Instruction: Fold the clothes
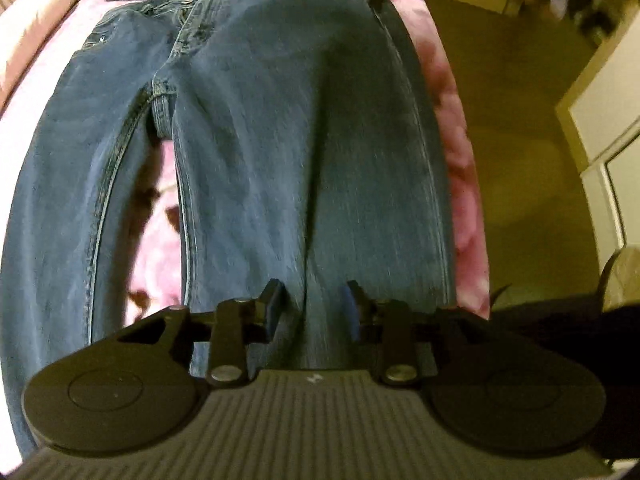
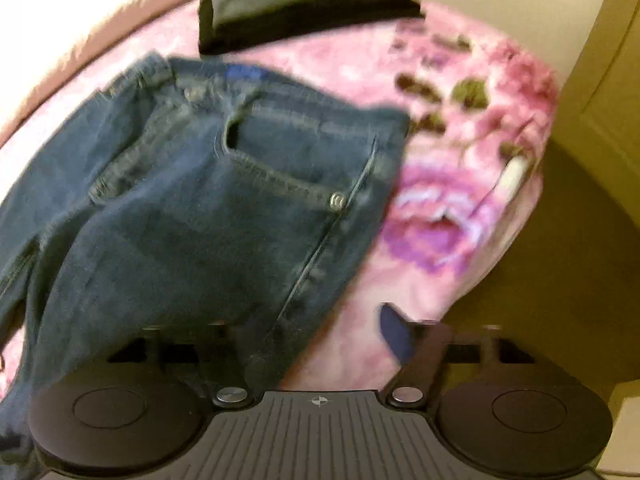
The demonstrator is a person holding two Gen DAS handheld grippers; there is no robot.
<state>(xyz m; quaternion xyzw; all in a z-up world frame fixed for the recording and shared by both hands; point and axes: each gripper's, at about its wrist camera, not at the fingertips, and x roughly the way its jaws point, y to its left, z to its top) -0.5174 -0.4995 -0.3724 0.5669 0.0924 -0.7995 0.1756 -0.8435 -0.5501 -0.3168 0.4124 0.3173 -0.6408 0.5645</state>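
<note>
On the pink floral fleece blanket (image 2: pixel 452 208) covering the bed, a pair of dark blue denim jeans (image 1: pixel 280 140) lies front side up, waistband at the far end, legs running toward both cameras with a strip of blanket showing between them. A stack of dark folded garments (image 2: pixel 308 4) sits beyond the waistband, near it but apart.

The left gripper (image 1: pixel 312 304) hangs over one trouser leg with its jaws narrowly parted; no cloth appears pinched between them. The right gripper (image 2: pixel 320 340) stands wide at the outer seam of the jeans near the hip; its left finger is lost in blur against the denim, and nothing appears held.

Assessment of handling: the denim is judged heavy and fairly stiff for cloth, limp across a span, not slippery and not fragile. It should hold a crease but drag on the fleece. Recommended holds are the thick edges: waistband, outer side seam or hem, taken in both grippers together, since a single-layer pinch mid-panel may only lift a ridge.
</note>
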